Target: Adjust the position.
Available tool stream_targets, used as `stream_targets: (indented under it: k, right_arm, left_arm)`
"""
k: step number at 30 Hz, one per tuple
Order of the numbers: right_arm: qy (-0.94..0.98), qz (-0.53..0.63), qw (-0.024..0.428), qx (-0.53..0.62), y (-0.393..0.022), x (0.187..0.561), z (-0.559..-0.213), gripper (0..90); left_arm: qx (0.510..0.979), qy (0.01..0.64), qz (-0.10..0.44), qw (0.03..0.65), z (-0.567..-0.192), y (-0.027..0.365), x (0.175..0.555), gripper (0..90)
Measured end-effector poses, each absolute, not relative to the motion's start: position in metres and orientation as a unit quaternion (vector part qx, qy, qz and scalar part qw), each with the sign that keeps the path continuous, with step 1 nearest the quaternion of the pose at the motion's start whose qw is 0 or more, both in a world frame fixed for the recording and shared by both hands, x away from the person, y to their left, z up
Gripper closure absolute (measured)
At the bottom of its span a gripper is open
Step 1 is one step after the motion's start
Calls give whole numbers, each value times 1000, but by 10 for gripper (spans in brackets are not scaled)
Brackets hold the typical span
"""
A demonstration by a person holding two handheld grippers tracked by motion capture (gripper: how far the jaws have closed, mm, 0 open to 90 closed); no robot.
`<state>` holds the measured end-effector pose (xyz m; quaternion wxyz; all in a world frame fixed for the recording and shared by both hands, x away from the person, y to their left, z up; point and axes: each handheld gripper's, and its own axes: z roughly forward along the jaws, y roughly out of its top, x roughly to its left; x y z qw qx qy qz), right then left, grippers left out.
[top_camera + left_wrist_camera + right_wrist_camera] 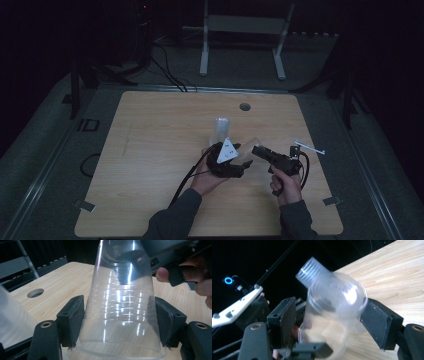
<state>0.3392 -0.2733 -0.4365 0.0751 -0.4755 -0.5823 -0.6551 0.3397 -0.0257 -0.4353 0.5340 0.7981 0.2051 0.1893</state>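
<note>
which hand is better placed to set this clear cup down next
Left, probably. The left tool has its pads pressed on both sides of the clear cup. The right tool stands open around the cup's end, gripping nothing.

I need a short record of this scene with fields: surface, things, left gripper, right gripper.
surface: wooden table with a round hole
things: clear cup held level between the grippers; cup stack upright behind it
left gripper: pads against the clear cup near its rim
right gripper: jaws have just been opening; the clear cup's base end is between them, contact not clear because of blur
</note>
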Motion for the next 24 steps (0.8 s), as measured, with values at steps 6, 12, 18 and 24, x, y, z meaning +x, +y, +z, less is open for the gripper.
stream_targets:
  k: [6, 12, 18, 24]
  right_arm:
    - [-609, -641, 69, -461, -273, 336, -437, 289]
    - [-633, -623, 53, -456, -275, 334, -435, 316]
    - [-668, -592, 20, -450, -277, 332, -432, 340]
    - [-712, -551, -23, -434, -276, 330, -424, 347]
  left_arm:
    - [794, 210, 192, 536, -432, -17, 342, 319]
    - [794, 212, 193, 536, -430, -12, 342, 321]
    - [796, 208, 194, 535, -429, -9, 343, 321]
    - [798, 206, 192, 532, -429, -7, 343, 321]
